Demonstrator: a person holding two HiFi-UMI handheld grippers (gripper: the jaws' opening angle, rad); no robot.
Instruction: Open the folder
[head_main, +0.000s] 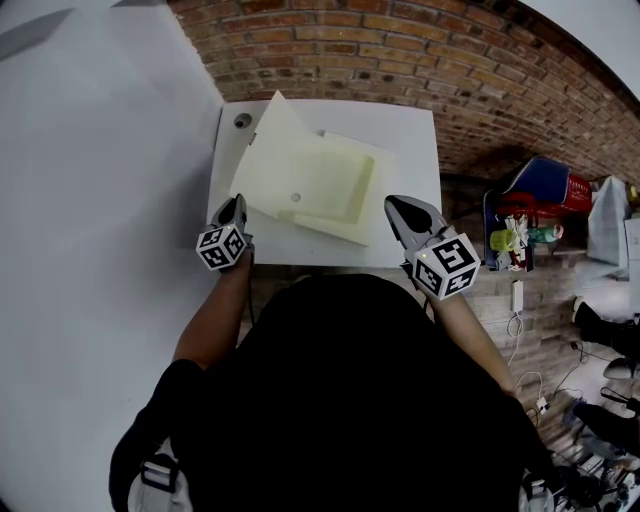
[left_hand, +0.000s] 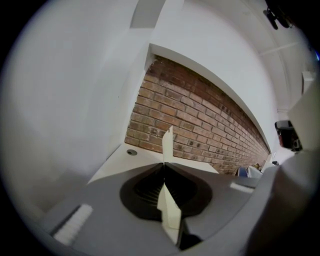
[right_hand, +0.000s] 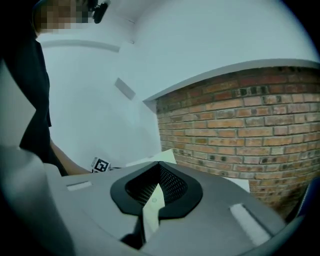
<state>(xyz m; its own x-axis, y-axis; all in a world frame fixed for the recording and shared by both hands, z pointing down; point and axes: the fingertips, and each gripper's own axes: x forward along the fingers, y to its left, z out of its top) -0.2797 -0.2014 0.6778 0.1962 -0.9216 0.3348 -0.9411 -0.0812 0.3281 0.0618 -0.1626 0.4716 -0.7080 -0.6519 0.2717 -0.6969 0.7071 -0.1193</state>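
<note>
my left tongs are pressed together on the folder's left cover, which stands lifted off the white worktop. my right tongs pinch a pale sheet at the folder's right edge. the folder lies mid-worktop, a brick wall on its far side.

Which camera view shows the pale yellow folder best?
The head view. It shows the whole folder on the white table, its left cover lifted. The left gripper view shows only a thin sheet edge between the shut jaws; the right gripper view shows a small pale strip clamped likewise.
</note>
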